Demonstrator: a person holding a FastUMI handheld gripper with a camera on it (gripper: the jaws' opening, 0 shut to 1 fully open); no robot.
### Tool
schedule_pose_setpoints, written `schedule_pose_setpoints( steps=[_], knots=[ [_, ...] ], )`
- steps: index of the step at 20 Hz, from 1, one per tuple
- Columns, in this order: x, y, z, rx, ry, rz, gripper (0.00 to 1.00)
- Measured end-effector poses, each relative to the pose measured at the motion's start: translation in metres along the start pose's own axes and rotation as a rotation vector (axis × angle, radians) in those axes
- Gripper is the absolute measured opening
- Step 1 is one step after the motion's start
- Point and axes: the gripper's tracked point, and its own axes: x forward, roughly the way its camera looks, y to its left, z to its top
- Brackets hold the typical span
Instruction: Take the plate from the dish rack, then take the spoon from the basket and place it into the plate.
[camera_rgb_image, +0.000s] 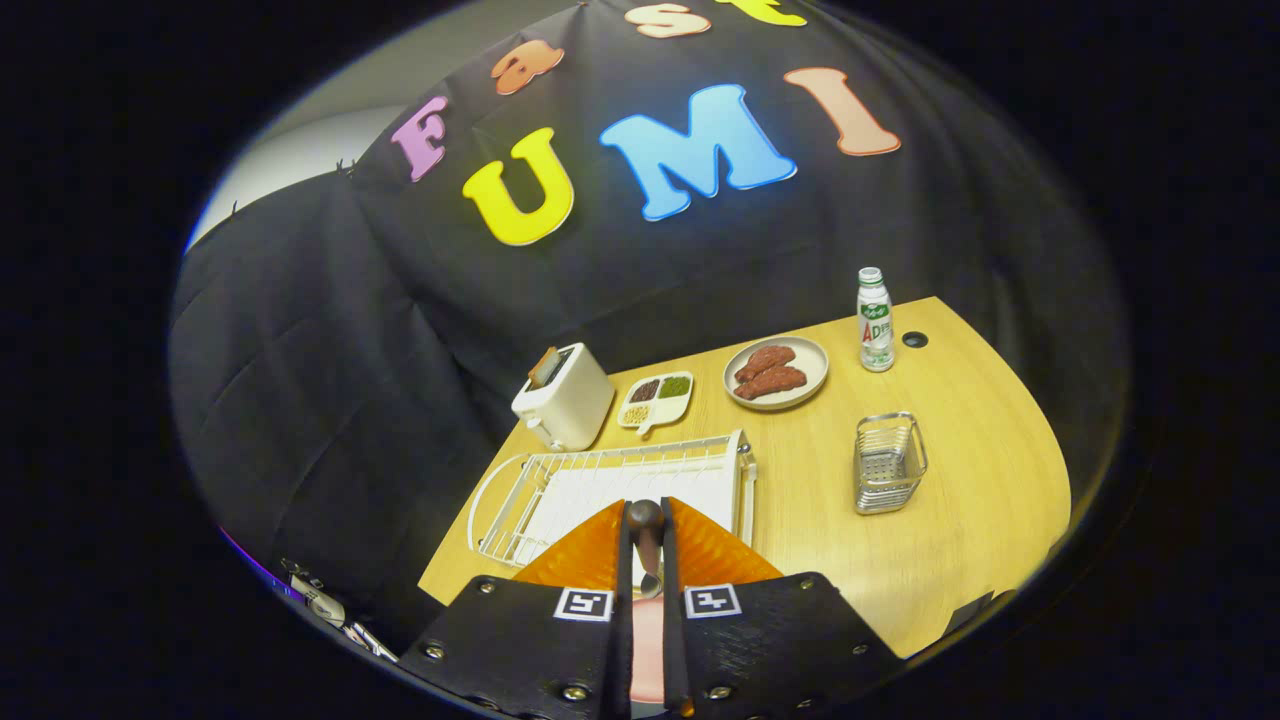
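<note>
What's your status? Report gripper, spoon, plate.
Gripper shut on spoon, held above the table. Pink plate glimpsed below between fingers. Dish rack just ahead; basket beyond. Nothing in the way.

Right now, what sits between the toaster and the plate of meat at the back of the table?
In the gripper view, a small divided dish of beans sits between the toaster and the plate of meat. The fingers are shut on the spoon, nearer than the dish rack.
</note>
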Motion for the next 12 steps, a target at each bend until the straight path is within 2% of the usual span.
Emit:
schedule_pose_setpoints(
  steps=[6,12],
  knots=[
    [0.018,0.033,-0.068,-0.112,0.125,0.048,0.12],
    [0.031,0.055,-0.110,-0.174,0.200,0.091,0.12]
  ],
)
